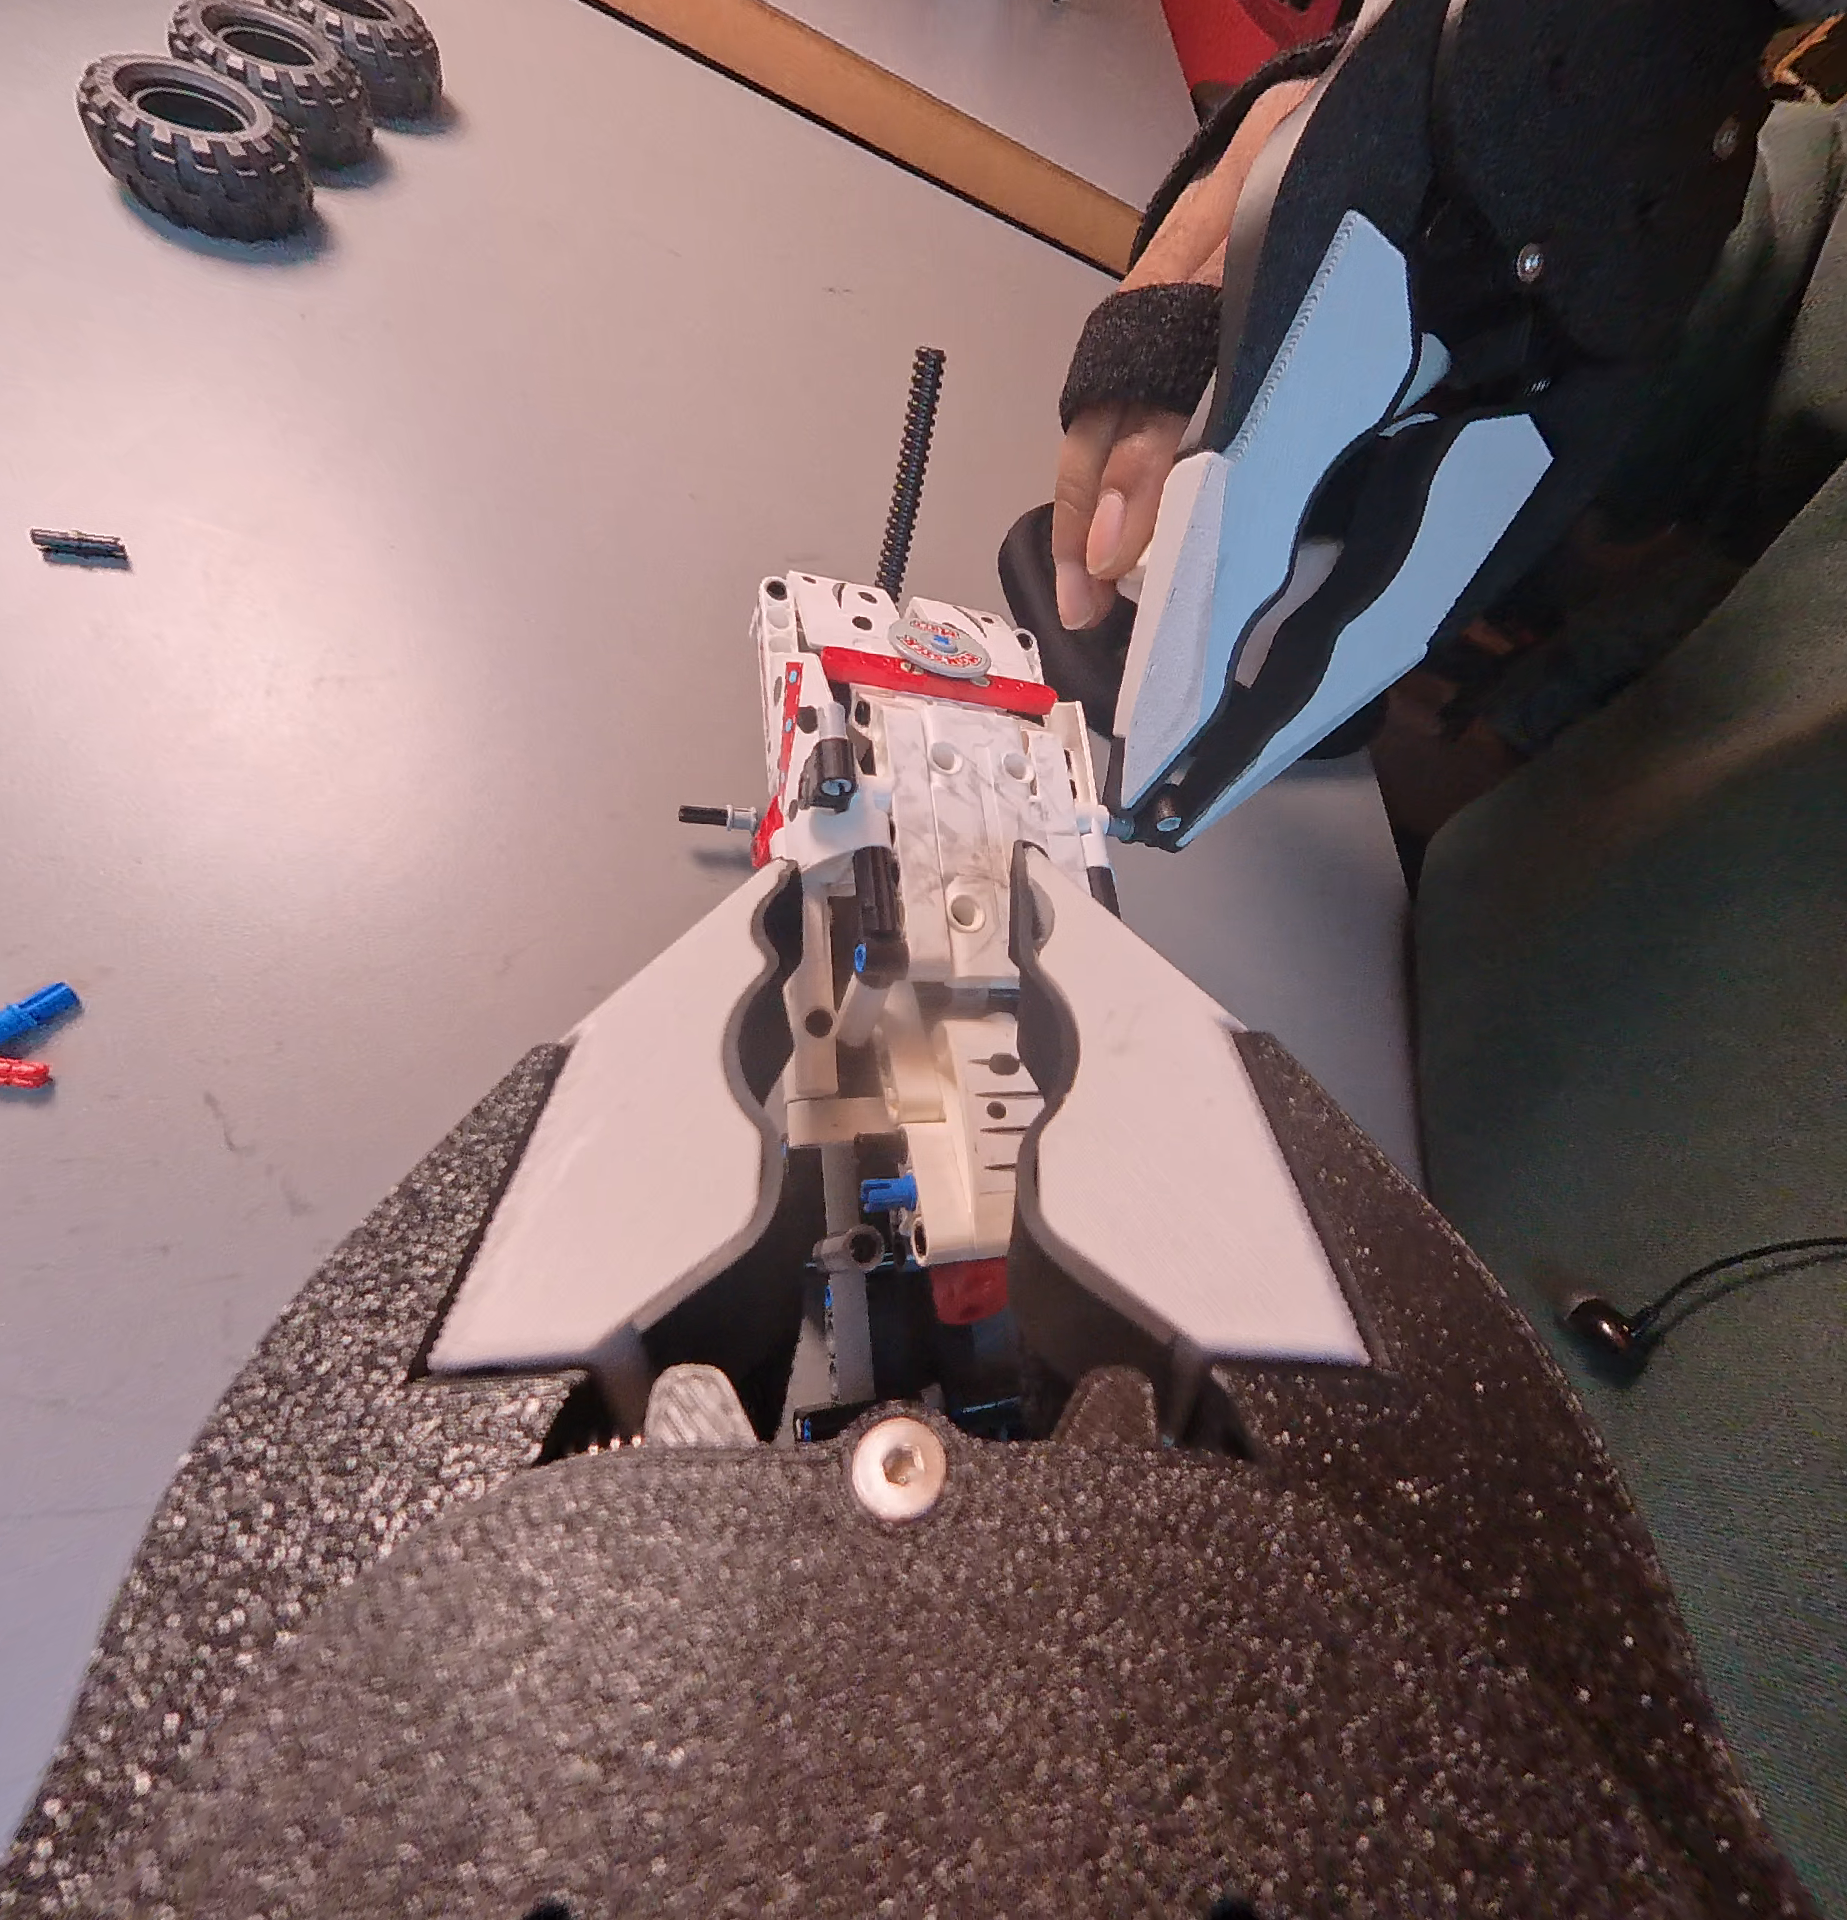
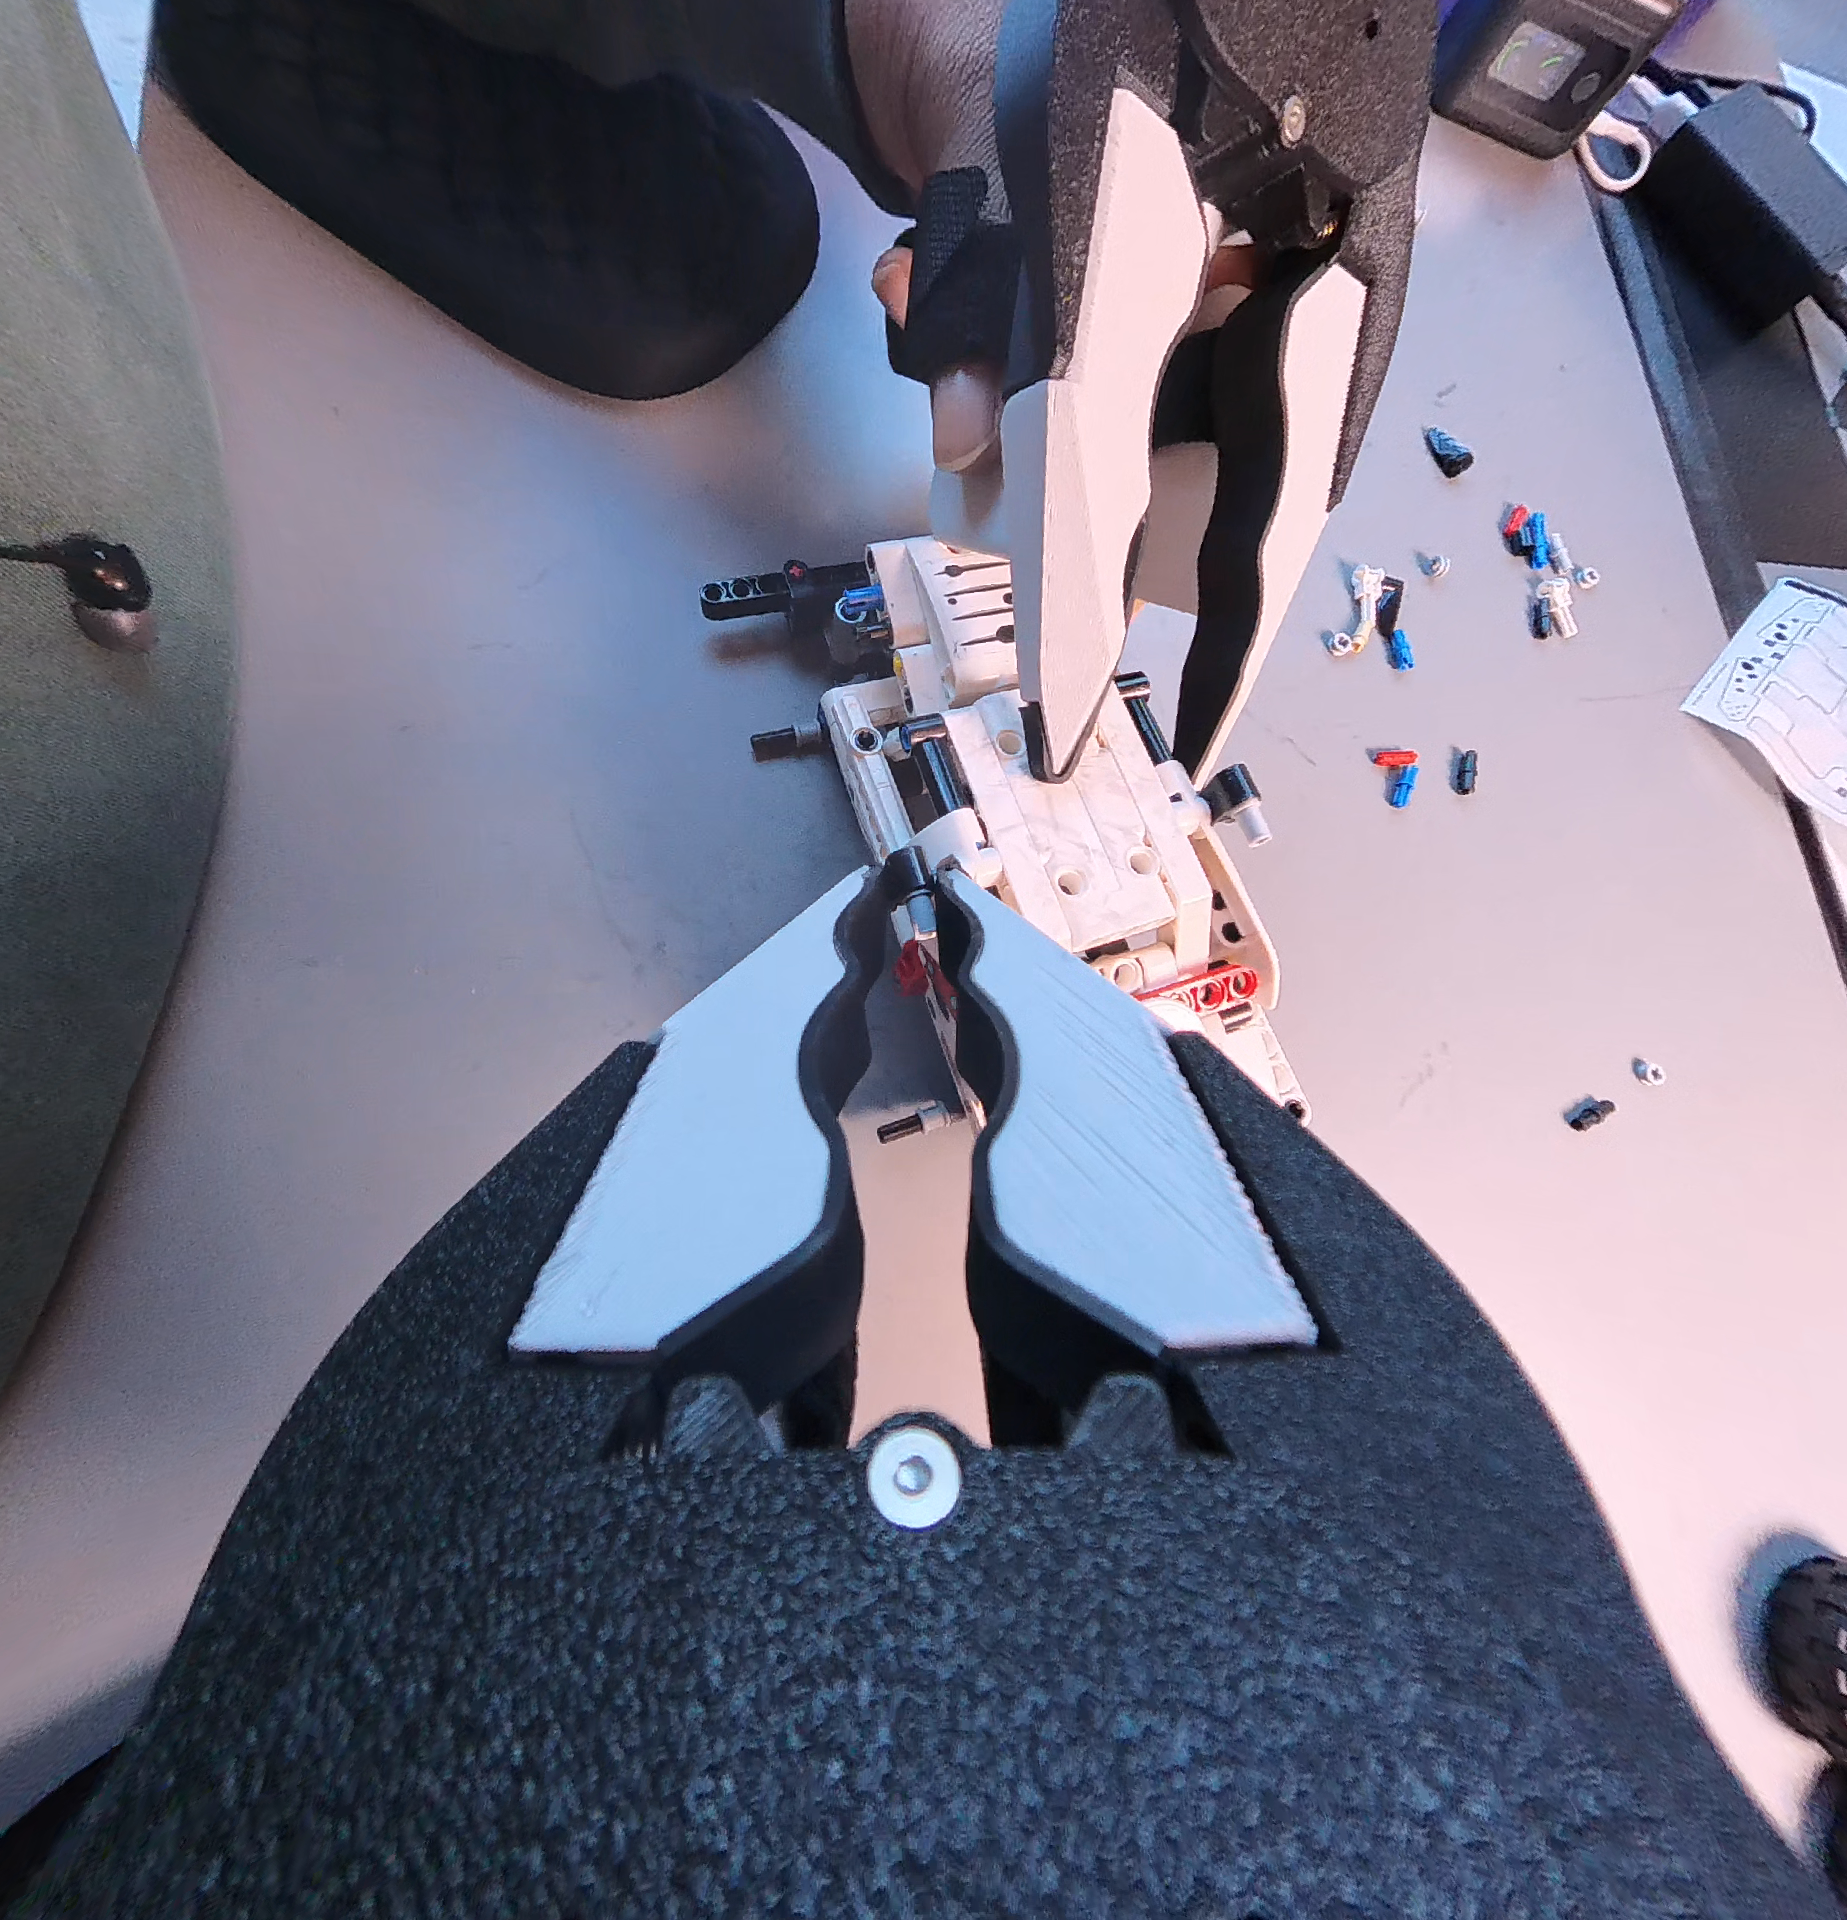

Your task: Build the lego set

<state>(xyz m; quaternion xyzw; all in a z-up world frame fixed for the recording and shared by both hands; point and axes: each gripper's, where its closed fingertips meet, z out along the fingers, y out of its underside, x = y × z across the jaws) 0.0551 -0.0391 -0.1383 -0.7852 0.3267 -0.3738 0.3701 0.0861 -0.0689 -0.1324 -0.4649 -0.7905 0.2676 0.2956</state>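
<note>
At twelve o'clock from the left tongs (image 1: pixel 903 894) on the grey tabletop (image 1: pixel 379 623), the white-and-red plastic brick vehicle chassis (image 1: pixel 929 790) lay clamped by them, while the right tongs (image 2: pixel 911 891) pinched its grey-tipped black side pin (image 2: pixel 917 888), rigid but likely fragile, best gripped by its frame.

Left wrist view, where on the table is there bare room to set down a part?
Bare table lies between the black tyres, the short black pin and the white model. It is crowded around the model, where both tools meet, and the right wrist view shows scattered small pieces on its other side.
</note>
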